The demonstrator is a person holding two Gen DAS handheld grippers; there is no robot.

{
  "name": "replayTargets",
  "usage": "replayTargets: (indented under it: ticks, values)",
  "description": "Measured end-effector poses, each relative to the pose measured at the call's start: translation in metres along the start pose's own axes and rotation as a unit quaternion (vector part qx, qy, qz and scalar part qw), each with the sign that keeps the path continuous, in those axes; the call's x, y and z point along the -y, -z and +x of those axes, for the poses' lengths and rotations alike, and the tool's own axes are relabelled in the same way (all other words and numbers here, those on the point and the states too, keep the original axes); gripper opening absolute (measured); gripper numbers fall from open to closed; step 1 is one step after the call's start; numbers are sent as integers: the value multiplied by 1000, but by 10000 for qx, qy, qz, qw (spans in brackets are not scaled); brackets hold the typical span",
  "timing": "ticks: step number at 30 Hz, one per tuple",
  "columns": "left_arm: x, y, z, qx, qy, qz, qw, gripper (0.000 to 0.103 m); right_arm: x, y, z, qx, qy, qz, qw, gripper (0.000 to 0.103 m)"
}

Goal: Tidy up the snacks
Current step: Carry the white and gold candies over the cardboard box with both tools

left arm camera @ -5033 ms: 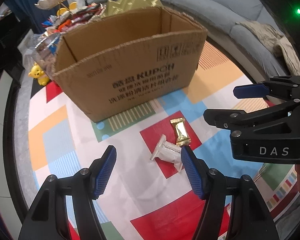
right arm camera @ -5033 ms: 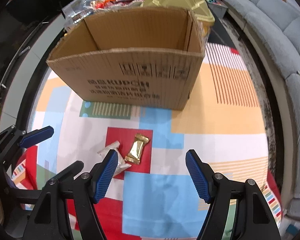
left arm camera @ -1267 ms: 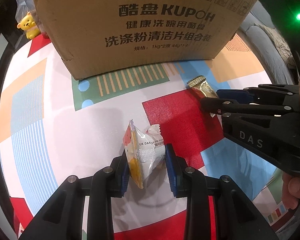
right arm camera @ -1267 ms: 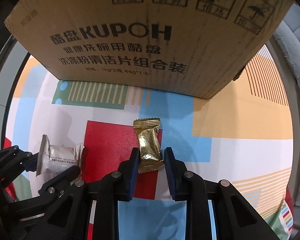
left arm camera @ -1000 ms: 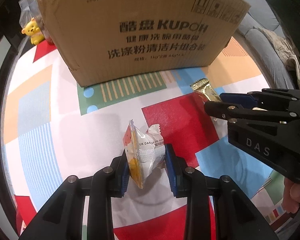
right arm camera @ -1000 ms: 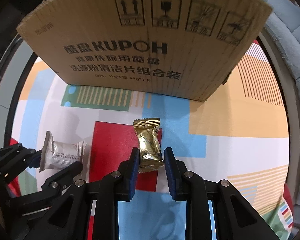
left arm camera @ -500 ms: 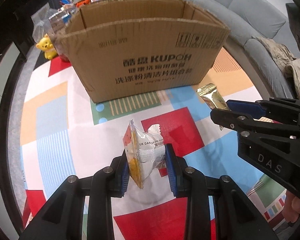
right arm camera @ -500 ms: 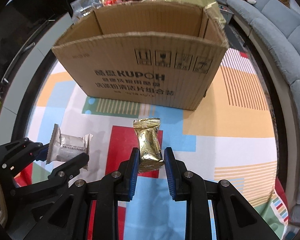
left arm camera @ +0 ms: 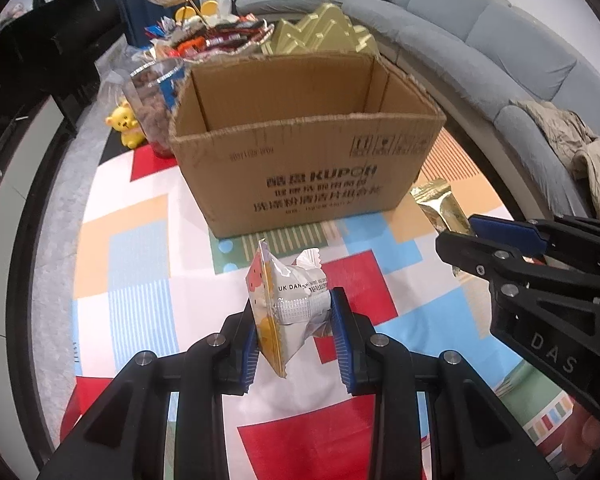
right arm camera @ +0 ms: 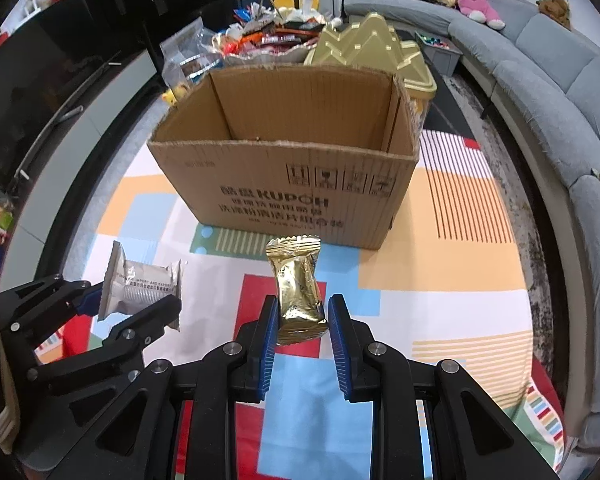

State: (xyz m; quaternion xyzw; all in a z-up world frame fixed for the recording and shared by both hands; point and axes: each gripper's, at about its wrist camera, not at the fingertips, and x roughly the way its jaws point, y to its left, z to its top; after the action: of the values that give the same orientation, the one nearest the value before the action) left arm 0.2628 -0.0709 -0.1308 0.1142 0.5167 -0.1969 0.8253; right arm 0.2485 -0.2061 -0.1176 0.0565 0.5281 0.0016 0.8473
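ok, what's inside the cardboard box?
Only bare inner walls of the cardboard box show, plus one tiny speck by the near rim in the right wrist view. The front wall hides the floor.

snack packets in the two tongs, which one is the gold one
The gold foil packet clamped in the right tongs. The other, in the left tongs, is a silvery-white packet with printed text and an orange-and-red picture on one face.

Right gripper (right arm camera: 302, 322) at lower centre, blue pads pinching gold-wrapped snack (right arm camera: 298, 288), upright, clear of patterned mat (right arm camera: 460, 280). Left gripper (right arm camera: 134, 302) at lower left, clamped on silver-wrapped snack (right arm camera: 142, 282), lying sideways. Open cardboard box (right arm camera: 300, 184) at centre, standing on mat, nothing visible in the part of its interior that shows. Heaped snack wrappers (right arm camera: 268, 36) and gold tray (right arm camera: 364, 40) behind box. Grey sofa (right arm camera: 560, 92) along right edge.
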Motion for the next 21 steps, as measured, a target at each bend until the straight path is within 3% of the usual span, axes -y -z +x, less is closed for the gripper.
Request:
replayTargets:
  ticks: [21]
  values:
    - [-4, -62, -39, 709, -315, -174, 9968, 32, 9, -47, -43, 696, -35, 87, 9975, 27]
